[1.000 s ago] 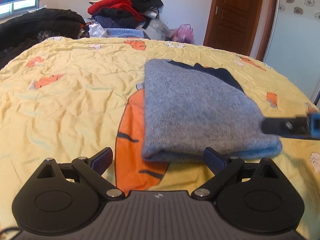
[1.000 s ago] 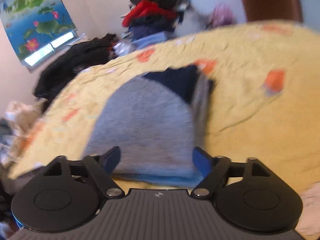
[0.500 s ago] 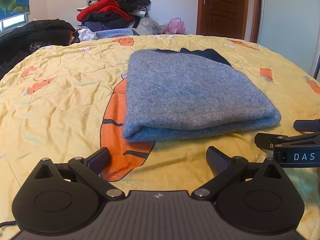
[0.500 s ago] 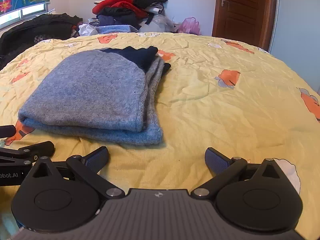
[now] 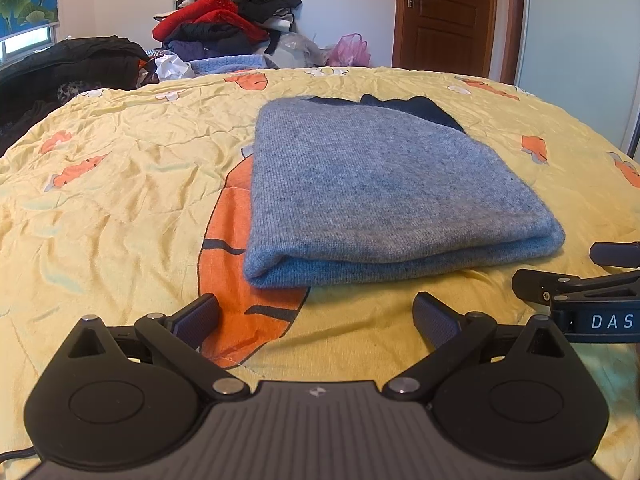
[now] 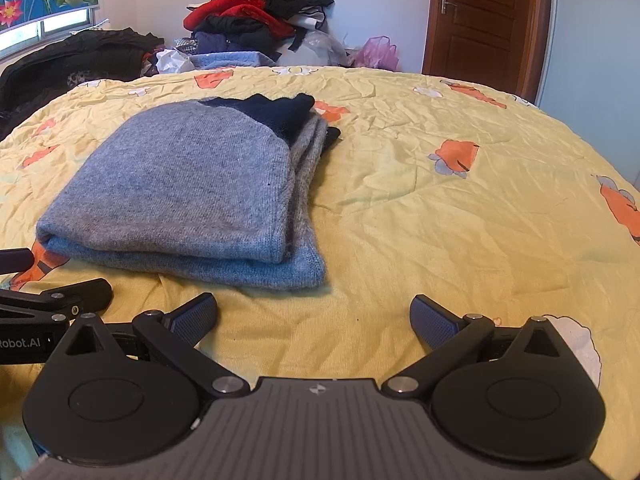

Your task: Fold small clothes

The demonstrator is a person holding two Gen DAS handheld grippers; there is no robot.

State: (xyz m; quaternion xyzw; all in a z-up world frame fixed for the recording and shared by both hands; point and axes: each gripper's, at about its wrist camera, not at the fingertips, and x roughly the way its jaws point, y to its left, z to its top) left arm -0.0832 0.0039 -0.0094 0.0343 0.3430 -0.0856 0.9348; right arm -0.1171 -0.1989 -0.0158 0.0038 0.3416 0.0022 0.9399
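Both grippers backed off slightly since earlier frames. Left gripper (image 5: 316, 314): jaws apart, empty. Right gripper (image 6: 314, 314): jaws apart, empty. Folded grey sweater (image 5: 372, 184): on yellow bedspread (image 6: 460, 220), 12 o'clock; dark collar partly hidden behind fold.

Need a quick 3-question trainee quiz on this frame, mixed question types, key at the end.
1. True or false: the left gripper is shut on the folded grey-blue knitted sweater.
2. Multiple choice: the sweater lies on A) a wooden floor, B) the yellow bedsheet with orange carrot prints, C) a chair.
3. Fill in: the right gripper has its fingers ____ and holds nothing.

Key: 1 false, both grippers sit open, short of the sweater's near edge. 2 B. 3 open.
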